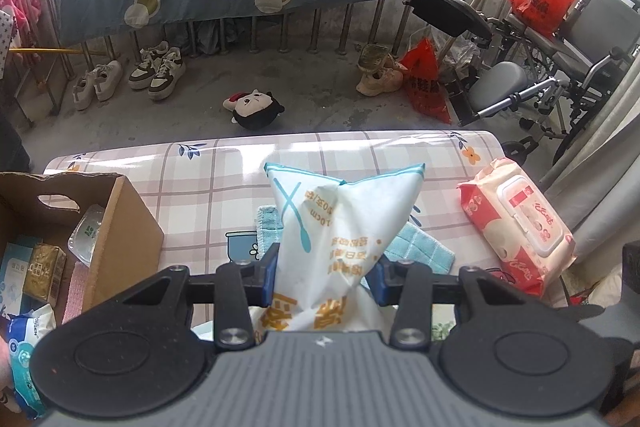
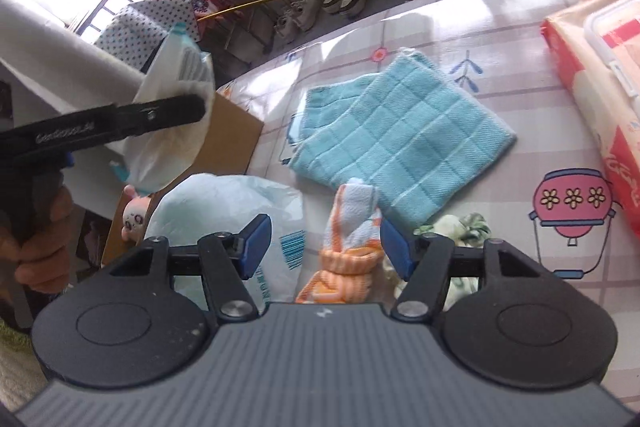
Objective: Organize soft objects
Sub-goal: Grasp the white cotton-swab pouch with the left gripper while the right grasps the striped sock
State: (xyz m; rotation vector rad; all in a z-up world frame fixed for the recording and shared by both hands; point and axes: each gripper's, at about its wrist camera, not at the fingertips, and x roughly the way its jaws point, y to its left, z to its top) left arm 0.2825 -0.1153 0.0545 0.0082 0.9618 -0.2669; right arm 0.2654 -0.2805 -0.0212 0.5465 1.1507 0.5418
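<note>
The left tongs (image 1: 324,275) are clenched on a white packet (image 1: 340,227), pinching it at its waist so both ends bulge and the top fans out above the blue pads. Held like this it hangs clear of the table (image 1: 200,179), with the cardboard box (image 1: 120,227) just to the left of the tongs, most likely where it is meant to go, since other packs already lie inside. The packet is soft white plastic with a teal edge, a spoon-and-fork drawing and orange print.

The right tongs (image 2: 326,247) stand released, with an orange-and-white cloth (image 2: 352,227) between the pads but not pressed. Just beyond them lies a folded blue towel (image 2: 400,143); a pack of wipes (image 2: 600,67) sits far to the right.
</note>
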